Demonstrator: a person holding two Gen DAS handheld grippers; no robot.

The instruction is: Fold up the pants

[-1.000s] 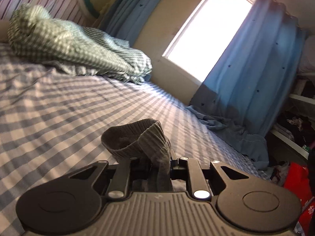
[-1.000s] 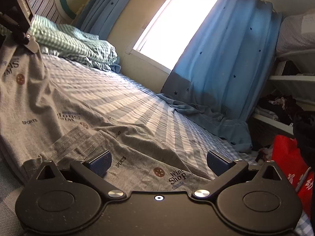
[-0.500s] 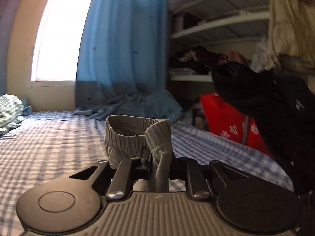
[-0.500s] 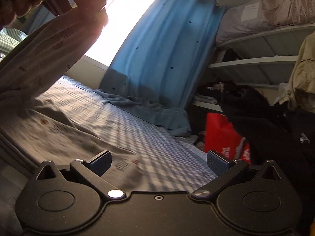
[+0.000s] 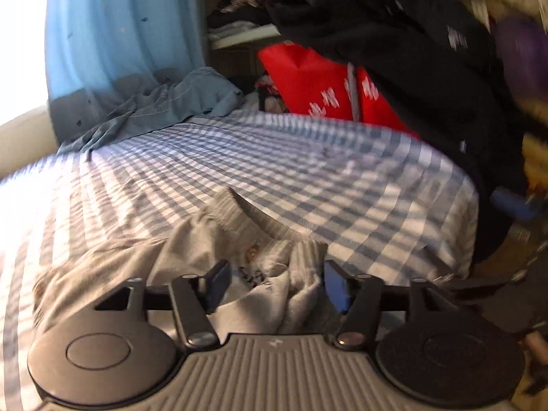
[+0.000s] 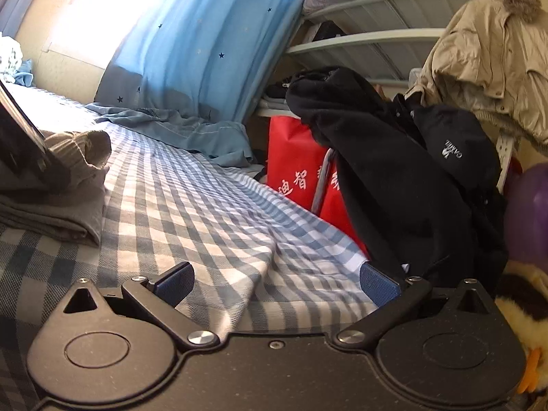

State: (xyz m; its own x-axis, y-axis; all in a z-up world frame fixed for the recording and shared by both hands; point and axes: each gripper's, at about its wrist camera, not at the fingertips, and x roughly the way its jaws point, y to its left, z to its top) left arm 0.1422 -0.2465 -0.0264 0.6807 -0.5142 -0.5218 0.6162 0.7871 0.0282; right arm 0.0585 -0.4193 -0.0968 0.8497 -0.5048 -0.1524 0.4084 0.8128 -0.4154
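1. Surroundings, L to R, right wrist view: bright window [image 6: 78, 24] upper left; blue star curtain [image 6: 205, 51] w/ its hem bunched on the checked bedsheet [image 6: 212, 219]; red bag [image 6: 294, 164] mid frame just past the bed edge; black jacket [image 6: 404, 178] draped over it & hanging down to the sheet corner; beige coat [image 6: 486, 65] upper right; purple object [image 6: 527, 212] far right, too blurred to ID.
2. Writing: white Chinese characters on red bag, only partly visible; small white logo on black jacket, unreadable.
3. Pants [image 6: 58, 202]: grey, lying folded on sheet at mid-left of right view, ribbed waistband on top. In left wrist view, pants [image 5: 191, 250] lie bunched at bottom centre, print on the fabric blurred.
4. Left gripper [image 5: 275, 286]: low over pants, jaws apart, cloth between them but not pinched.
5. Right gripper [image 6: 277, 282]: low over bare sheet, jaws wide apart, holding nothing; pants well to its left.
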